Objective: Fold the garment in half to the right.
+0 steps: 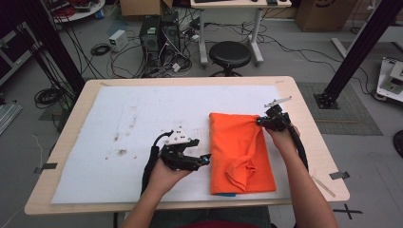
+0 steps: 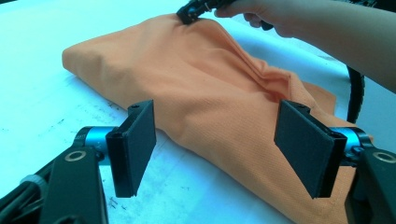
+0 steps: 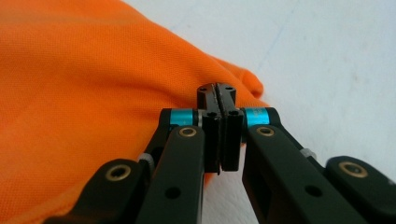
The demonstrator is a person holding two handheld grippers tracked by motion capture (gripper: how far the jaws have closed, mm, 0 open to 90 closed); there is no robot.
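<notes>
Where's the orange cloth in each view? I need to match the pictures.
High view: the orange cloth lies folded right of centre on the white sheet, its far right corner at the right hand-held gripper.
Left gripper view: it runs across the middle, beyond the open jaws.
Right gripper view: it covers the left half.
Shared landmark: the cloth corner pinched in the right hand-held gripper.

No legible text, label, brand, number or sign is found on any surface in the three views.
</notes>
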